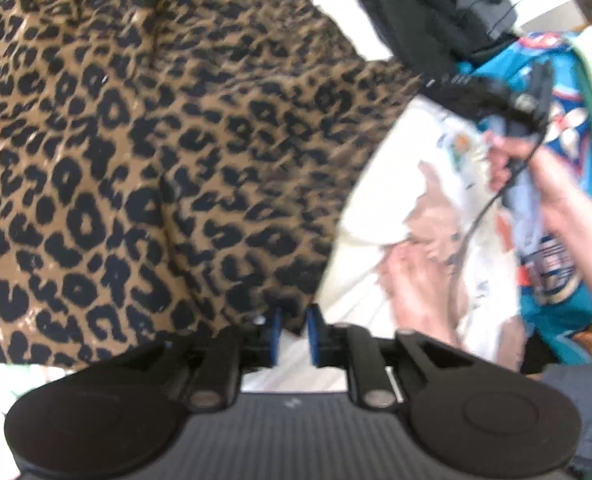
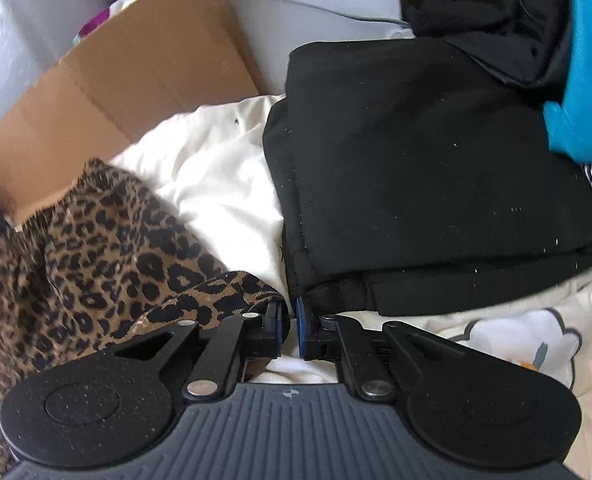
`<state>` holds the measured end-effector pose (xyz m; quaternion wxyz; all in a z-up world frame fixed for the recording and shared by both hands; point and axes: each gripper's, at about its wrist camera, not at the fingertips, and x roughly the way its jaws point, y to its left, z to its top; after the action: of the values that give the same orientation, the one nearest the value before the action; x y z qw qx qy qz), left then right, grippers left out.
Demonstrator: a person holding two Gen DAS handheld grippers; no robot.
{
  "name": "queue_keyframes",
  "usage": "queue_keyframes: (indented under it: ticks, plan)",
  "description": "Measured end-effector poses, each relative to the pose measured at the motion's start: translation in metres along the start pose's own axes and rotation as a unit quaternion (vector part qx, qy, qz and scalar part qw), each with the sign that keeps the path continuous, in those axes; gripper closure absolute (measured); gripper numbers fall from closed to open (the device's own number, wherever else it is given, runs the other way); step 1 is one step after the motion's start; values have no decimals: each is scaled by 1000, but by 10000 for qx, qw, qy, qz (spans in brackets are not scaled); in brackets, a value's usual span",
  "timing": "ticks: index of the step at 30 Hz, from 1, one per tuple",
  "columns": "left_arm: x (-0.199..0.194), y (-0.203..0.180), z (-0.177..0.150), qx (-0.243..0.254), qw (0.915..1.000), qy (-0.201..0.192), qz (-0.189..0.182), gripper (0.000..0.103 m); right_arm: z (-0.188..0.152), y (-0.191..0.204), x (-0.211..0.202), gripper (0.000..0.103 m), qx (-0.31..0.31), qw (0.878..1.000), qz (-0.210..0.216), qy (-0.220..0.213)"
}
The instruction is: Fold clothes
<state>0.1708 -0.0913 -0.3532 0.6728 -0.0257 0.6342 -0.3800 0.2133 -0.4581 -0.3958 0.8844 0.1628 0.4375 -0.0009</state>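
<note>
I can read no words, brand names or numbers in either view. The teal printed garment [image 1: 551, 280] at the right of the left wrist view carries a striped emblem, but it is too blurred for me to make out.

Left claw [image 1: 294, 330] nearly closed on cloth, right claw [image 2: 292, 320] likewise pinching cloth edge
</note>
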Motion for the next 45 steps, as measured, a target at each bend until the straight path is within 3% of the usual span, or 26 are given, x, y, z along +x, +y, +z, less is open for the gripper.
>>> queue_keyframes:
  ticks: [2, 4, 8, 12, 16, 20, 21, 22, 24, 26, 28, 31, 35, 37, 40, 43, 45]
  plan:
    - [-4, -3, 3, -60, 9996, -88, -258, 69, -1, 0, -1, 98, -17, 10000, -8, -2]
    - [-9, -2, 5, -74, 9991, -161, -393, 69, -2, 1, -1, 98, -34, 10000, -22, -4]
    - [-9, 4, 10, -254, 9984, -348, -357, 70, -1, -1, -6, 97, 48, 10000, 5, -27]
    - [5, 12, 15, -392, 9979, -451, -259, 83, -6, -7, -17, 92, 100, 9999, -14, -53]
    - [15, 15, 17, -258, 9986, -388, -258, 88, -10, -16, -28, 92, 278, 9994, -156, -122]
    - [30, 12, 16, -35, 9994, -265, -207, 90, -10, -20, -37, 89, 524, 9982, -3, -280]
    - [34, 12, 16, -21, 9997, -190, -180, 92, -9, -17, -37, 87, 503, 9983, 35, -286]
    - [38, 11, 15, -13, 9998, -118, -172, 92, -9, -15, -36, 70, 478, 9985, 46, -273]
    - [44, 8, 11, 42, 9998, 19, -190, 92, -6, -10, -32, 49, 484, 9985, 36, -255]
    - [47, 0, 6, 243, 9996, 79, -150, 89, -4, -5, -26, 47, 471, 9985, 82, -250]
    - [49, -7, 1, 431, 9990, 118, -52, 79, -3, 1, -19, 47, 385, 9990, 90, -199]
    - [43, -17, 0, 707, 9974, 42, 134, 79, -5, 3, -1, 47, 254, 9996, -78, 10]
    - [28, -32, 3, 1096, 9934, -149, 291, 78, -10, -5, 14, 51, 555, 9982, -84, 189]
    - [19, -38, 6, 1245, 9913, -313, 306, 74, -12, -7, 15, 75, 608, 9980, -37, 193]
    - [15, -38, 11, 1346, 9881, -506, 551, 67, -13, -6, 12, 92, 561, 9982, -34, 194]
    - [22, -32, 16, 1150, 9900, -467, 663, 66, -13, -5, 9, 99, 514, 9985, -31, 195]
    - [25, -31, 16, 1169, 9897, -467, 688, 59, -14, -4, 7, 100, 482, 9986, -29, 196]
